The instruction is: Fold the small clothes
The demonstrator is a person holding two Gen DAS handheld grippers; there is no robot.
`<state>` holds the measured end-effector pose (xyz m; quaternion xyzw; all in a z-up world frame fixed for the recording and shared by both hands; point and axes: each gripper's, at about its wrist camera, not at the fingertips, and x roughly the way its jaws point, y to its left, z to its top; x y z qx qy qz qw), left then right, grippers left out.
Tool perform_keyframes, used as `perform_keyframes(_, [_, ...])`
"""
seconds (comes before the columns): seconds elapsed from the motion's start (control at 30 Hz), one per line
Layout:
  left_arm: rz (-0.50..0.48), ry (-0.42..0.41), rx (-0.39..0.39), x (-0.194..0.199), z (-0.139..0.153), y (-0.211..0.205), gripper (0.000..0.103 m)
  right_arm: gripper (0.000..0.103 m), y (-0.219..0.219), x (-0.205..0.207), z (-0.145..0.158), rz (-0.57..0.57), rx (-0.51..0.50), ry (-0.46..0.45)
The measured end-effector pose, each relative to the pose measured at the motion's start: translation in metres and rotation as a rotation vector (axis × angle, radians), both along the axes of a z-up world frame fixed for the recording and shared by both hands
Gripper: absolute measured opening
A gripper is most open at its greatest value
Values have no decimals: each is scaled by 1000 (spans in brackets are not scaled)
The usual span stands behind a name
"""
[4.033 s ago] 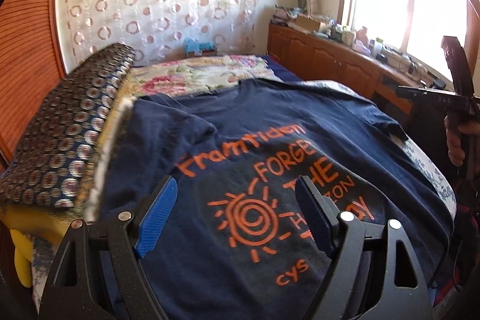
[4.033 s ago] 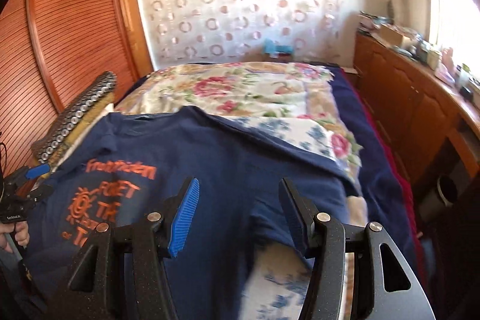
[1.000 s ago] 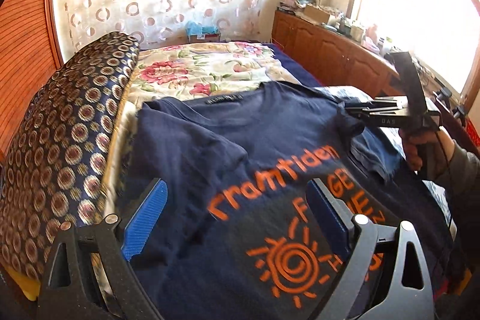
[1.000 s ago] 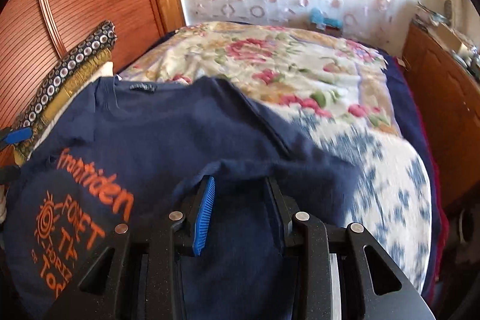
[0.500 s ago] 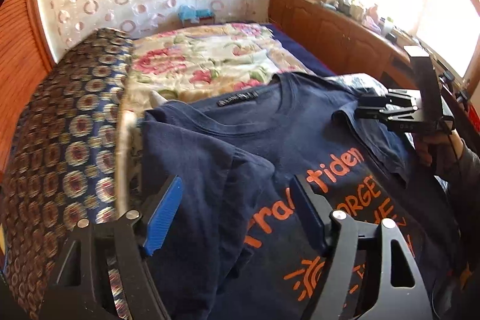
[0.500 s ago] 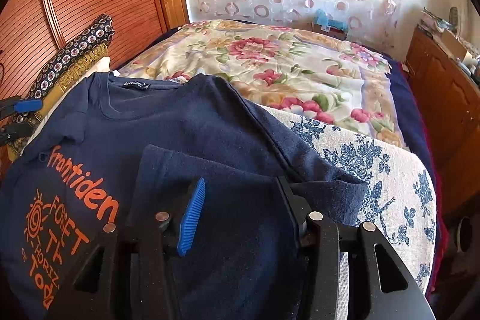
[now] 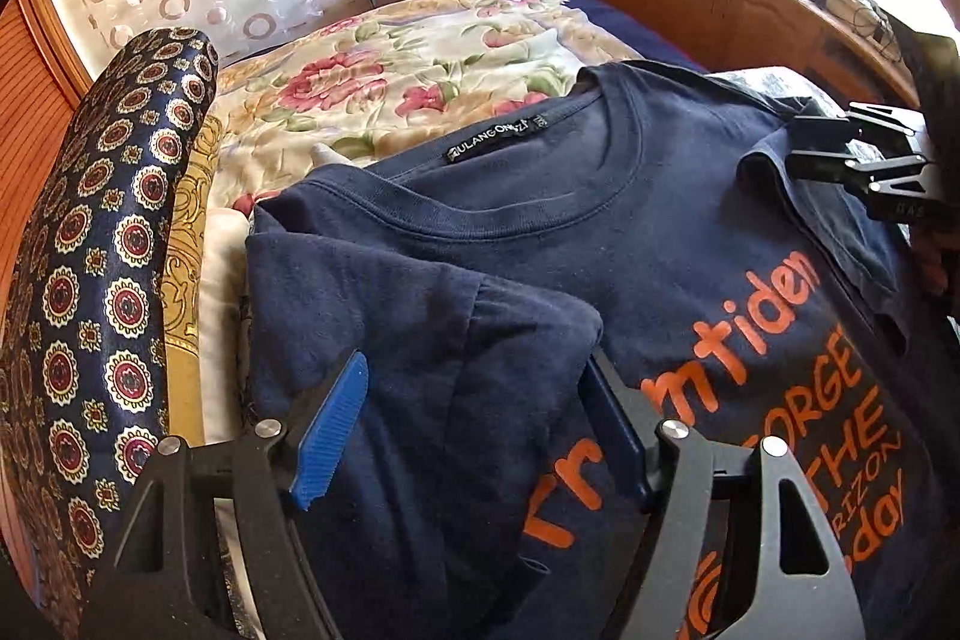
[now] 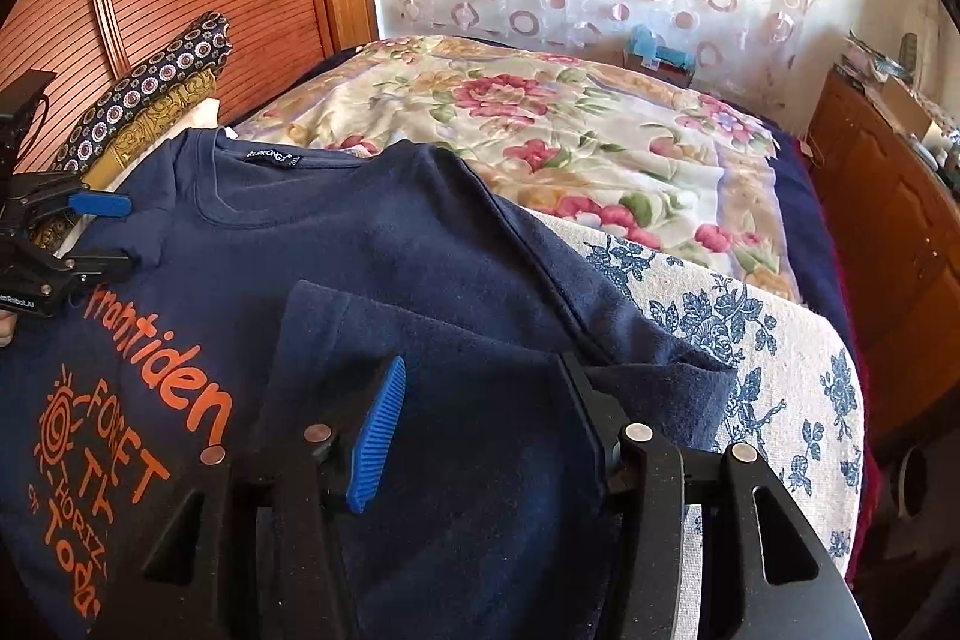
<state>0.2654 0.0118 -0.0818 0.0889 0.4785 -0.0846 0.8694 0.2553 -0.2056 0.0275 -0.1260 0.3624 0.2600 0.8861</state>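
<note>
A patterned pillow (image 7: pixel 90 280) lies at the bed's left edge. Beside it, the left gripper (image 7: pixel 474 412) has just narrowed, fingers straddling the navy T-shirt's (image 7: pixel 630 244) folded-in sleeve unpinched. The right gripper (image 8: pixel 486 418) has just widened over the other folded sleeve.

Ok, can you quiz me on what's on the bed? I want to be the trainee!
1. True or false: the navy T-shirt lies with its print facing up.
2. Pick one: the lettering is A green, B orange, C white.
3. Missing word: both sleeves are folded ____, onto the chest.

Key: 1 true. 2 B. 3 inward.
</note>
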Motion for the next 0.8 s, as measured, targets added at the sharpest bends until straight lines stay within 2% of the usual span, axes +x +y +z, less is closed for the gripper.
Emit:
perform_keyframes(0.1, [-2,-7,-27,0,3,3,51,53,0,0,-1,1,1,-1])
perform_keyframes(0.13, [0,-12,-37,-1,5,5,41,53,0,0,-1,1,0,-2])
perform_keyframes(0.2, [2,-17,-48,-1,8,8,34,54,-1,0,-1,1,1,-2])
perform_keyframes(0.23, [1,-26,-40,-2,10,10,18,54,-1,0,-2,1,1,-2])
perform_keyframes(0.4, [72,-102,-42,-8,33,30,14,54,0,1,-2,1,0,-3])
perform_keyframes(0.5, [113,-102,-59,-6,37,45,14,54,0,1,-2,2,1,-3])
perform_keyframes(0.7, [115,-92,-71,-3,29,47,14,54,0,1,-2,2,2,-4])
perform_keyframes(0.8, [115,-142,-83,-8,38,46,9,54,0,1,-3,2,6,-2])
